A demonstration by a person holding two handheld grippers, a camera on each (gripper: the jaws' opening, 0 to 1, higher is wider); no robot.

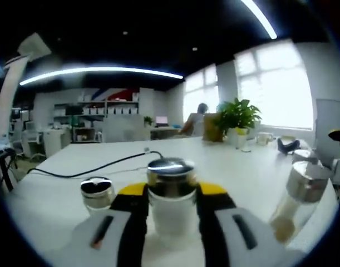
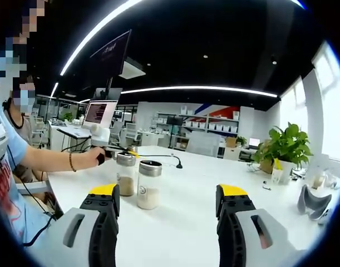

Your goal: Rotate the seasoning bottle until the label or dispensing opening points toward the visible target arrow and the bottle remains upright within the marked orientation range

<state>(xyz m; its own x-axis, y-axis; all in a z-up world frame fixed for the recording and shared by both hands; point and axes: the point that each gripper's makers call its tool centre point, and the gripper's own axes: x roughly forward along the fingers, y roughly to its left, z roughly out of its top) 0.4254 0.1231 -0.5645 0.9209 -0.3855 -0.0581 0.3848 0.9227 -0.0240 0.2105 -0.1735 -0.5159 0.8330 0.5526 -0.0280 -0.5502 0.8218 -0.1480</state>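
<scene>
Yellow-tipped jaws of the left gripper (image 1: pixel 171 208) clamp the seasoning bottle (image 1: pixel 171 194) at 6 o'clock in the left gripper view, upright on the white table (image 1: pixel 242 167); its label and opening cannot be made out. A small jar (image 1: pixel 97 193) stands at 8 o'clock, a tilted-looking shaker (image 1: pixel 300 197) at 4. In the right gripper view, the right gripper (image 2: pixel 167 208) is spread apart, holding nothing, with a person's hand (image 2: pixel 94 157) at 9 o'clock.

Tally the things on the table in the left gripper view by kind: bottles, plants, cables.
Seasoning bottles: 3 (bottle between the jaws, short bottle, bottle at right)
Potted plant: 1
Black cable: 1
Total: 5
</scene>
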